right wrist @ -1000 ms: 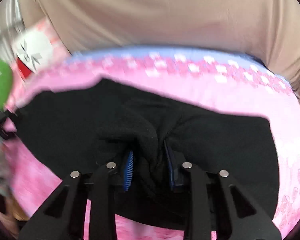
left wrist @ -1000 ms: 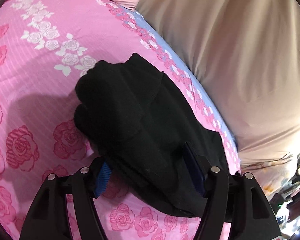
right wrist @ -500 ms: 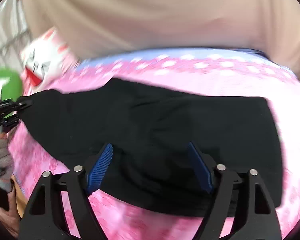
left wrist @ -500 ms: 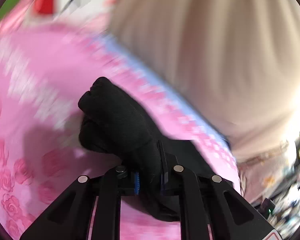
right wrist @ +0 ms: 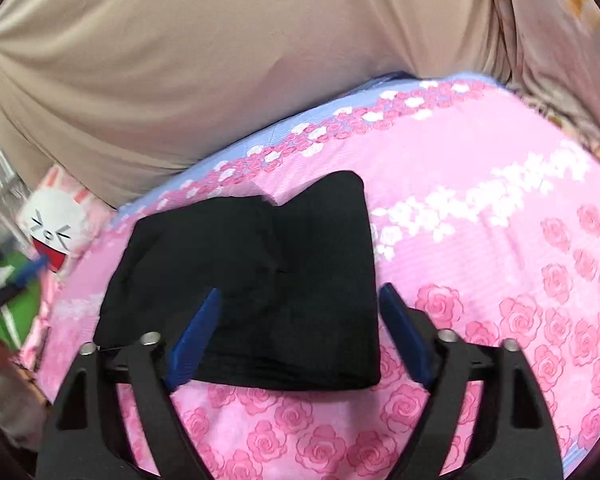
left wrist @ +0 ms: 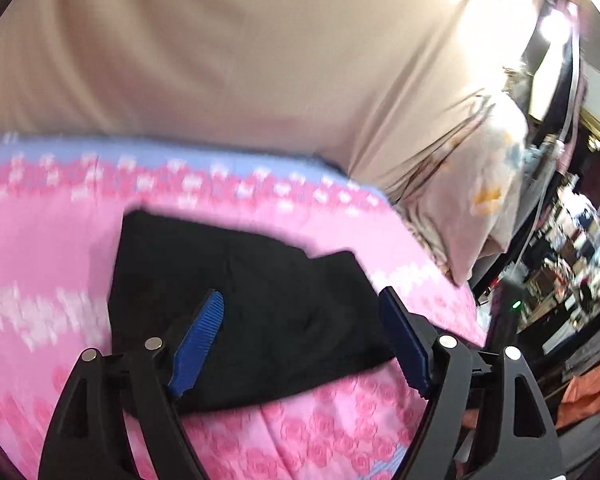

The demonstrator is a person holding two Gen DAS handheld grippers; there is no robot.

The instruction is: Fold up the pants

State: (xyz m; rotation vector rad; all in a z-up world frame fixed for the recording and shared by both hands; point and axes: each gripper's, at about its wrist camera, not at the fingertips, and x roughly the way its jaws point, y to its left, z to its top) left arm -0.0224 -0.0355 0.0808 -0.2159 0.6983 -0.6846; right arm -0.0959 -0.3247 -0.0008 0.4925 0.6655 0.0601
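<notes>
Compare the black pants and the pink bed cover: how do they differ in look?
The black pants are plain and dark; the pink bed cover is bright, printed with roses. The pants lie folded into a compact stack; the cover is spread wide beneath them. Both are soft fabric.

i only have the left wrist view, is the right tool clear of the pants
Observer: Yes. The right tool is opening, with its pads pressing on nothing. The black pants lie folded on the pink bedcover.
Operator: my tool hides one corner of the pants, how does it look
Observer: In the right wrist view, the corner beside that tool's right finger lies flat and square.
Operator: anything past the bed edge on that side
Observer: A white rabbit-face cushion sits off the left edge.
</notes>
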